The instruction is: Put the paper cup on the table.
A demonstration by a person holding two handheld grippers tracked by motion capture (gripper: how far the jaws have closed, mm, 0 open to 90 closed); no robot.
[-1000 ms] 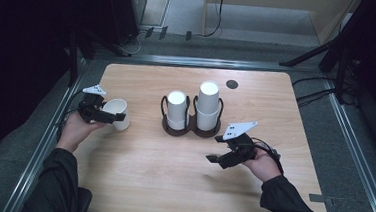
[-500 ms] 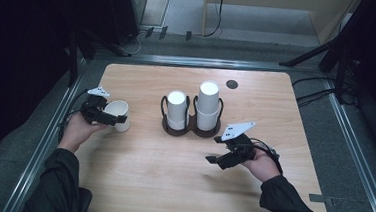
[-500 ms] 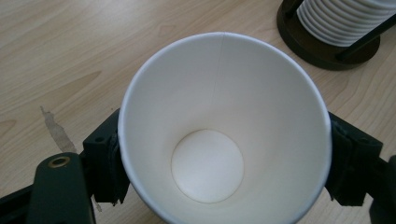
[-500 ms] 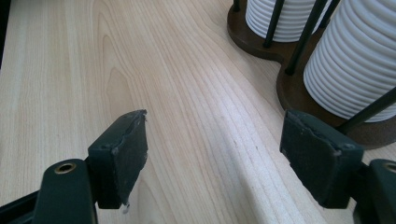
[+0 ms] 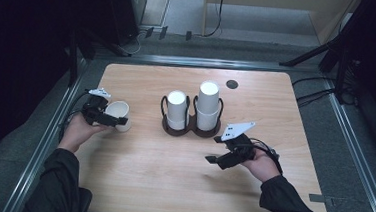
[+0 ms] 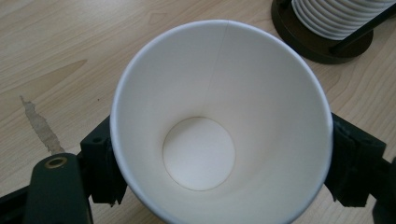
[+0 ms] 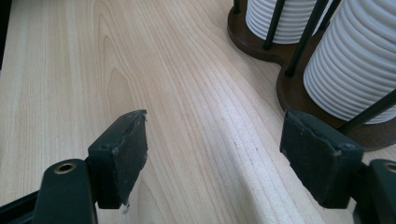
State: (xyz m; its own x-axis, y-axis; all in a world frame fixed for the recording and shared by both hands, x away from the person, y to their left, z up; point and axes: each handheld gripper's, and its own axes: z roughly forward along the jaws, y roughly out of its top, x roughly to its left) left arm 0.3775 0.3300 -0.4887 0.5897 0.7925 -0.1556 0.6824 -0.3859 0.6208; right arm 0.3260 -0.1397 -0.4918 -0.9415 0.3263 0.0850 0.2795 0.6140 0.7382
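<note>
Fingers flank a paper cup at the desk's left

Fingers [image 6: 100,170] of the left gripper [image 5: 109,119] sit on either side of the white paper cup [image 6: 219,135], having just been opening; the cup stands upright on the pale wooden desk [image 5: 141,173]. Mid-desk, a dark two-ring holder [image 5: 190,128] carries white cup stacks [image 5: 208,105]. Right gripper [image 5: 214,149] hovers with fingers apart, holding nothing
</note>
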